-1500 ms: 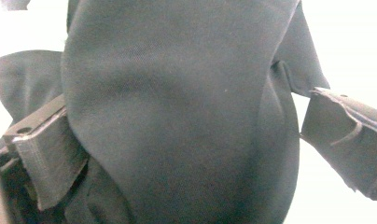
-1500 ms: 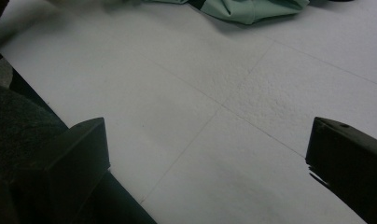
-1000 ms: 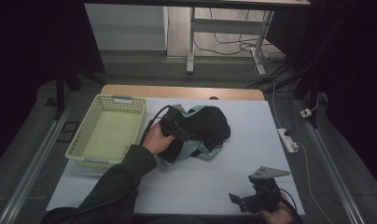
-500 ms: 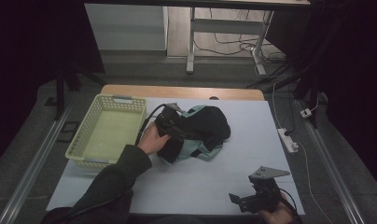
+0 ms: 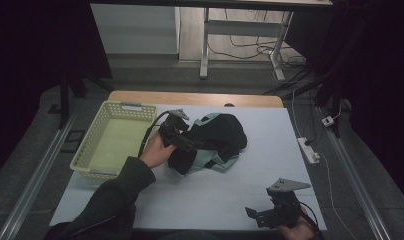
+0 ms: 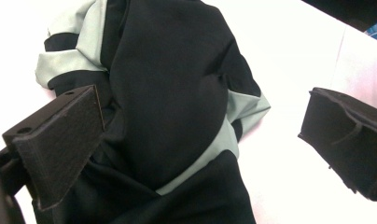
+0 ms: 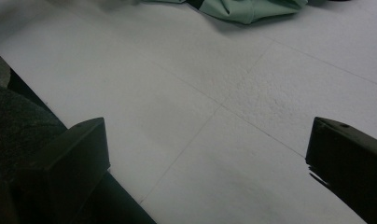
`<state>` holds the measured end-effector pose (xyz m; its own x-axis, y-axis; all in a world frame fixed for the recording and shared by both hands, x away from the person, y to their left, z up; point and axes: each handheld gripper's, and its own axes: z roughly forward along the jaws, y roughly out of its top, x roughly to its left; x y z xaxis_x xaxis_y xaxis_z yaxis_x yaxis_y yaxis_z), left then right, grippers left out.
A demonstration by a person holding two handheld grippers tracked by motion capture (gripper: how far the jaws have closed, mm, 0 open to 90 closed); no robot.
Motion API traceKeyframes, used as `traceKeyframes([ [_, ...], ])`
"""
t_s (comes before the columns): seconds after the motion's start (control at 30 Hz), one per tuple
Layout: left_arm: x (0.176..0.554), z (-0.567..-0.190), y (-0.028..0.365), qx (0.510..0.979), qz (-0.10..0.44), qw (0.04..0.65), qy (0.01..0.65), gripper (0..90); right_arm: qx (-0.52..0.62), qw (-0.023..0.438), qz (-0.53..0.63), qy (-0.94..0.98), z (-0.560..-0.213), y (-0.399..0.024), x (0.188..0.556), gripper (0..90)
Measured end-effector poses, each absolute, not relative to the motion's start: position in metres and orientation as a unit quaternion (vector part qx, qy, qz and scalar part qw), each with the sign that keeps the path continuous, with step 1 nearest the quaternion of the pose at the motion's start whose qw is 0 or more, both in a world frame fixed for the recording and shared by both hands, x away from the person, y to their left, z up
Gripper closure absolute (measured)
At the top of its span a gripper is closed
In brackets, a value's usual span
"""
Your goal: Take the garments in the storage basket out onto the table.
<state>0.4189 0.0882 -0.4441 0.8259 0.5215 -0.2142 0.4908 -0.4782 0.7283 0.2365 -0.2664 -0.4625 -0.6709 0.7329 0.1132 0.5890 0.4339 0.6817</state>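
Your left gripper has slid slightly left on the black-and-mint garment, jaws wide, gripping nothing; the garment sits mid-table beside the basket. Close next. Right gripper idles open.

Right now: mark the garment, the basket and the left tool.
garment (image 5: pixel 217 132), high view, black top fold.
basket (image 5: pixel 90 172), high view, near rim.
left tool (image 6: pixel 196 126), left gripper view, midway between its open tips.
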Motion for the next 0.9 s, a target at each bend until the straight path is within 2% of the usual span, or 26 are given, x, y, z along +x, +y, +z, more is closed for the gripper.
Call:
traceKeyframes([
  [0.9,0.393,-0.448,0.107,0.857,0.025,0.424,0.292,0.0,0.391,0.108,0.361,0.84,-0.462,-0.266,0.235,0.0],
])
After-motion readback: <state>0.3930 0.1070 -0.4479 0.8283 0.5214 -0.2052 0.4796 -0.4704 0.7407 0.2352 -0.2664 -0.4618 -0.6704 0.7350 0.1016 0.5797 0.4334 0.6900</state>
